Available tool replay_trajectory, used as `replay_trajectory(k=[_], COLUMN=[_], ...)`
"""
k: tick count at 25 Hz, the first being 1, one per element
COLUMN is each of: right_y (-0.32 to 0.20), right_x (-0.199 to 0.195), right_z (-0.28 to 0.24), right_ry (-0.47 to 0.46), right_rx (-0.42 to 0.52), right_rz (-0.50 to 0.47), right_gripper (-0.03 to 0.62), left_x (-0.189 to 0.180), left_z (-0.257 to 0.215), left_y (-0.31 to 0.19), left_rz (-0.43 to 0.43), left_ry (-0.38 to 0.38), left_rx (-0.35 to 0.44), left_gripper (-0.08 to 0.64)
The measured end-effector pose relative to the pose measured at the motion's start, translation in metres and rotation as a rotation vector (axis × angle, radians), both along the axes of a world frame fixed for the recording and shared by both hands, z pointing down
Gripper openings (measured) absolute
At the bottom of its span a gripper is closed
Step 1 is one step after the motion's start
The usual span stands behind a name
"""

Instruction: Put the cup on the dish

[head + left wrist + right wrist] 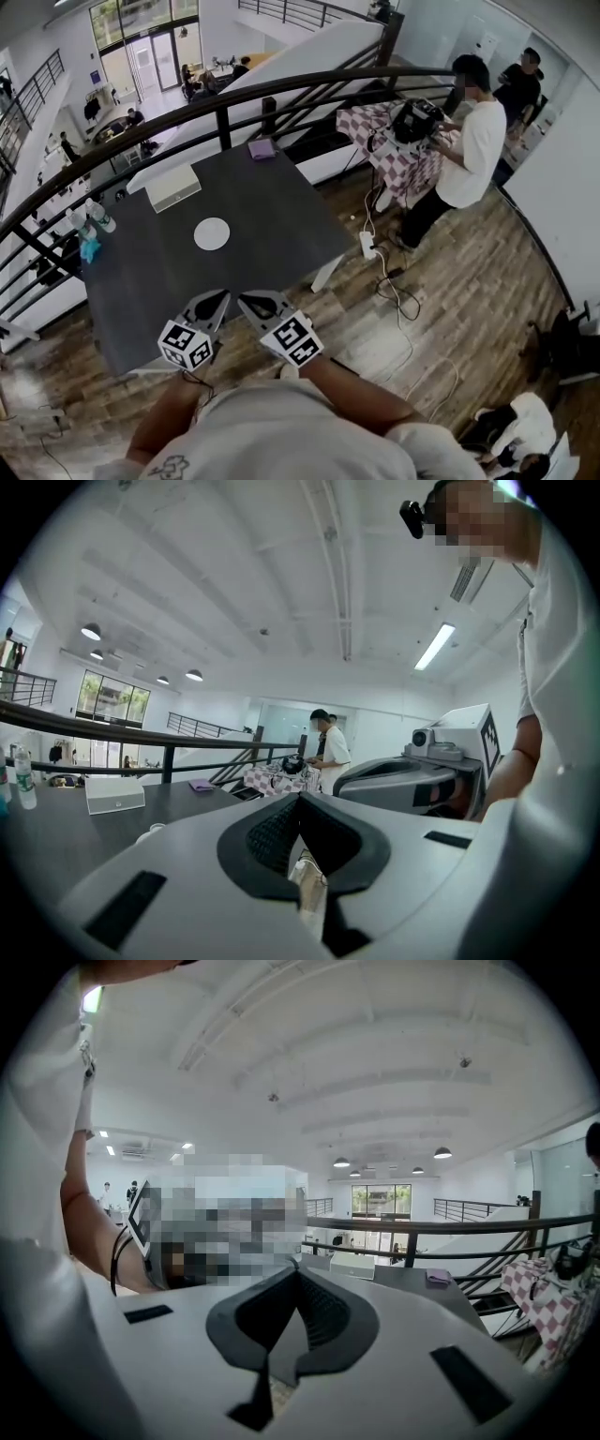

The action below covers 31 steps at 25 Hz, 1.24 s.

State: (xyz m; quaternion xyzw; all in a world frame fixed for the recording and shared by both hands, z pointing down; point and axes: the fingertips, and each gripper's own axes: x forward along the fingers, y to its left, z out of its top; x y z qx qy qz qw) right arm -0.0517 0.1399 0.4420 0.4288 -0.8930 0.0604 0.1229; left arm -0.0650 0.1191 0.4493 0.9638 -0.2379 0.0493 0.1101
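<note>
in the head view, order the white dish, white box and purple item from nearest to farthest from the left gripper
From the left gripper:
1. white dish, mid-table, just ahead of the gripper.
2. white box, beyond the dish, toward the far left edge.
3. purple item, at the far edge, off to the right.

Dark table (272,216): dish (212,233), white box (172,187)
</note>
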Motion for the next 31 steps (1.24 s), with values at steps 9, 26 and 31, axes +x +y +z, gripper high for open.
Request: replay_trajectory(k=[9, 26, 31], right_y=[0.030, 0.073, 0.083], right_x=[-0.111, -0.203, -0.209], right_z=[-0.002, -0.018, -0.028], right_ry=[-0.025, -0.004, -0.010], right_rx=[0.017, 0.054, 0.053], right_rz=[0.098, 0.222, 0.233], right_gripper=[0.012, 0.012, 0.012], left_x=[-0.104, -0.197, -0.203], left_z=[-0.004, -0.016, -0.022], left_y=[0.036, 0.083, 0.096], left_rz=[0.070, 0.169, 0.185], left_ry=[-0.016, 0.015, 0.012], left_rx=[-0.001, 0.029, 0.035], left_gripper=[0.008, 0.008, 0.008])
